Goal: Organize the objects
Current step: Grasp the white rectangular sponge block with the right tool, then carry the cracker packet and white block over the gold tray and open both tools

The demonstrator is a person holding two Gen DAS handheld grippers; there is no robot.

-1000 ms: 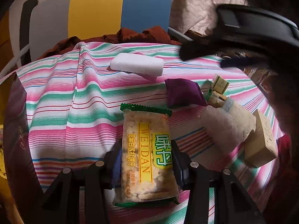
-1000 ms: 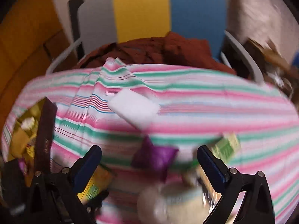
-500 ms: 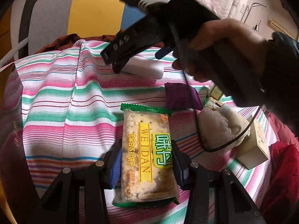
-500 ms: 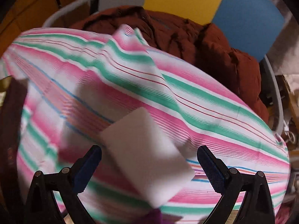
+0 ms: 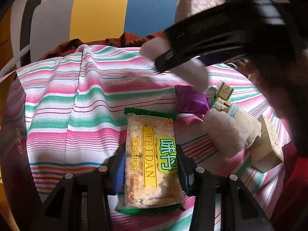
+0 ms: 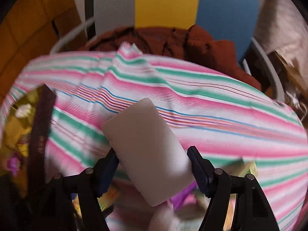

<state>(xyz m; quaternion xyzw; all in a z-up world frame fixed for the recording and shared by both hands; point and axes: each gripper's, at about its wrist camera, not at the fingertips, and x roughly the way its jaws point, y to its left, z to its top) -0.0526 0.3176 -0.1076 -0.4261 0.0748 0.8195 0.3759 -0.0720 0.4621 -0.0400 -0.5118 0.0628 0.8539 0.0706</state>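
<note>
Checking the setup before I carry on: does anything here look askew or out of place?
The striped cloth has a raised crease running from its far edge. The white block sits skewed between the right gripper fingers. Otherwise nothing looks spilled or damaged; the cracker packet sits straight in the left gripper.

A cracker packet [image 5: 152,161] carries the brand "WEIDAN" in brown capitals down a yellow band, beside green-outlined Chinese characters. Smaller Chinese print runs along its left side. Lettering on the other packages is too small to read.
</note>
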